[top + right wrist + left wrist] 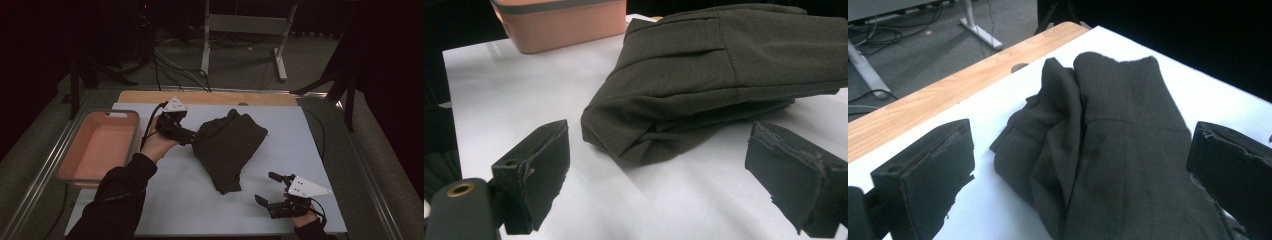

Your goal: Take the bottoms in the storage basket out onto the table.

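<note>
Dark room, cables on the floor, and a white tabletop (pixel 165 200) under weak light. On it lies a dark folded garment (pixel 227 147), probably trousers, bunched in the middle of the sheet. The left claw (pixel 192 137) stands at the garment's near-left edge, jaws apart, with the cloth lying between them and reaching away in front; in the left gripper view the fabric (pixel 1118 150) is not yet pinched, so I judge the person prepares to take this edge. The right claw (pixel 270 190) waits low on the tabletop, also with jaws apart and nothing between them, the garment's narrow end (pixel 624 135) ahead of it and a little apart. Behind the left claw, at its outer side, sits a pink bin (pixel 100 145), perhaps where the garment should go.
</note>
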`<state>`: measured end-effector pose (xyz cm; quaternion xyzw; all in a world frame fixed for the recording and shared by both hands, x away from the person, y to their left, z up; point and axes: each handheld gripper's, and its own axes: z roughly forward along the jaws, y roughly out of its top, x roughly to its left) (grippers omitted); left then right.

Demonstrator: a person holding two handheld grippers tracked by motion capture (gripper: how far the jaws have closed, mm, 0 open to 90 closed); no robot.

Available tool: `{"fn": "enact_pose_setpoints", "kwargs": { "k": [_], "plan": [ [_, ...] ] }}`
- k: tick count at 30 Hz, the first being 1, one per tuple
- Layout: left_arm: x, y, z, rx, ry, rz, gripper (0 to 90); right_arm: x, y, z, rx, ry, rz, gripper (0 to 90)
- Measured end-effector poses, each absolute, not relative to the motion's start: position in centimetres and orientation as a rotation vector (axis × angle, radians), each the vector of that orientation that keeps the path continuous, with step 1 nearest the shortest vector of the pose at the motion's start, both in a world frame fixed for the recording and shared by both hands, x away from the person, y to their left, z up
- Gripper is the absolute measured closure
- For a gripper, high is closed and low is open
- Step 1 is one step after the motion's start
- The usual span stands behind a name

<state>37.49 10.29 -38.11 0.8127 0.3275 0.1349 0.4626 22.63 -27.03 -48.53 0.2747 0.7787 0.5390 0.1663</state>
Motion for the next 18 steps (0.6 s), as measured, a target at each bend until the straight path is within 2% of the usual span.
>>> {"fn": "enact_pose_setpoints", "kwargs": {
  "k": [18],
  "plan": [
    [35.0, 11.2, -40.9, 2.03, 0.83, 0.373, 0.2, 22.7, -27.0, -48.6, 0.783, 2.218, 1.531, 11.1]
  ]
}}
